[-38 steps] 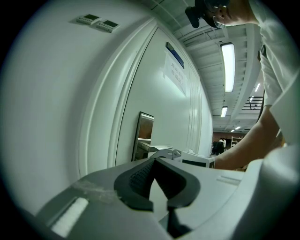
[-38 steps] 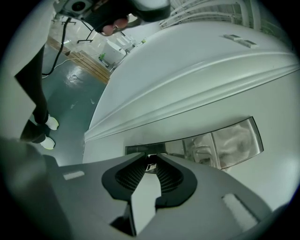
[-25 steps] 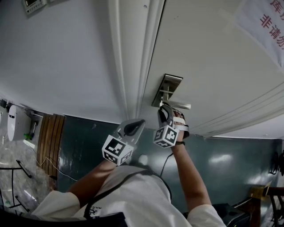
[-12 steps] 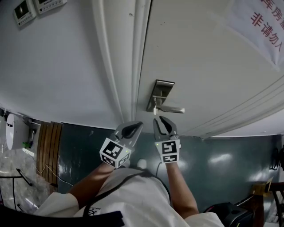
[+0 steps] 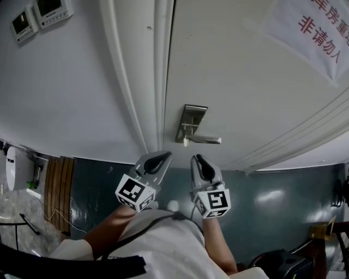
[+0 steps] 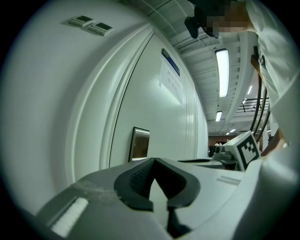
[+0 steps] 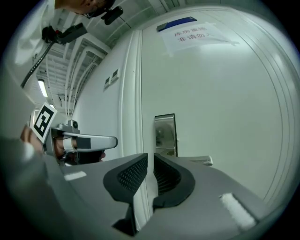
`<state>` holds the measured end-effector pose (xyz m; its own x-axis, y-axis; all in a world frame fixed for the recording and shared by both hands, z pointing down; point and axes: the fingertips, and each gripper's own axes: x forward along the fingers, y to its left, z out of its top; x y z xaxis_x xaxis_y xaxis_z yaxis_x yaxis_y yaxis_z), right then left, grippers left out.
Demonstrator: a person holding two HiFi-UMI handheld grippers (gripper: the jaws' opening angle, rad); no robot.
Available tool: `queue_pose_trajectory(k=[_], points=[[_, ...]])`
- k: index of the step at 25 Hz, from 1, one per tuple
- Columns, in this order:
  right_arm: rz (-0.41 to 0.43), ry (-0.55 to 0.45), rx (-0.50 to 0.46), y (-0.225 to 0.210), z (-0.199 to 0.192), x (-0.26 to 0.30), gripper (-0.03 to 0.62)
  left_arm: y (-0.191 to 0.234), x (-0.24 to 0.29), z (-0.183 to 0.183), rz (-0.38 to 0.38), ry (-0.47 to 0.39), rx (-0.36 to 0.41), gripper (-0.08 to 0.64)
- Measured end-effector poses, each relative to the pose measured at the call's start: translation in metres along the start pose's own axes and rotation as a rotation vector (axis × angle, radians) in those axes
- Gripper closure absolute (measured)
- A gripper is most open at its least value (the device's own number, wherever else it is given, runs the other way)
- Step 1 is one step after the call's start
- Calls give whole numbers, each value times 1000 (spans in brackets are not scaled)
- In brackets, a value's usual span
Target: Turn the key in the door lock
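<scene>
Your two grippers are held side by side, pointing at a white door (image 5: 245,82), both short of it and touching nothing. The metal lock plate (image 5: 192,121) sits on the door just beyond them, with a lever handle (image 5: 206,140) sticking out to the right. The key is too small to make out for certain. Your left gripper (image 5: 162,158) has its jaw tips together and holds nothing. Your right gripper (image 5: 200,161), nearest the handle, shows a narrow gap that is closing, with nothing between the jaws.

paper notice (image 5: 322,32), wall control panels (image 5: 52,8)
</scene>
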<state>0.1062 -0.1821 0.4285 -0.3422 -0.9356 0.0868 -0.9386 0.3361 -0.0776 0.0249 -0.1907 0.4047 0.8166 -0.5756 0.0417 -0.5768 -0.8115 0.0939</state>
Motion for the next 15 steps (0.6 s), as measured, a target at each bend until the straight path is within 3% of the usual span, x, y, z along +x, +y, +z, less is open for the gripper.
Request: queue_pose_trajectory(k=[4, 15], points=[[-26, -43, 34, -3, 14, -13, 580, 2, -2, 6, 0, -10, 2, 555], [-35, -52, 27, -3, 19, -15, 584, 6, -1, 7, 7, -9, 2, 555]])
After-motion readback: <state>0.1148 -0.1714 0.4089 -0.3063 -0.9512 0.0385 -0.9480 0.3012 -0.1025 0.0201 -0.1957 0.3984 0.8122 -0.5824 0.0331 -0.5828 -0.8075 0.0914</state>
